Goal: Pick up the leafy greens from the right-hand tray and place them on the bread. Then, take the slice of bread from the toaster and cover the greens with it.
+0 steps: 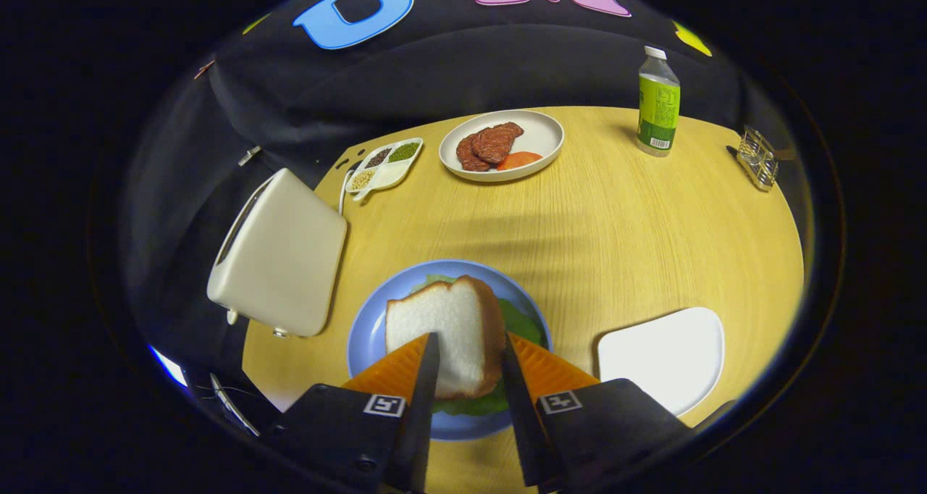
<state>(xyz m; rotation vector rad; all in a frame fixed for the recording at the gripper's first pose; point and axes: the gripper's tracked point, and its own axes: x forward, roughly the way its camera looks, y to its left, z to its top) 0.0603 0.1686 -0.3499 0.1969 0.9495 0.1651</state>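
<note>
Gripper view, jaws look clamped on the slice of bread (452,331), sitting over the leafy greens (523,321) on the blue plate (368,335). Could easily land crooked if let go early, leaving greens poking out. Bread looks soft, white, brown-crusted. Right-hand tray (663,360) bare, toaster (279,255) beside plate.

Gripper (469,353) fingers grip bread slice (443,331) over greens (523,321) on blue plate (366,335)
</note>
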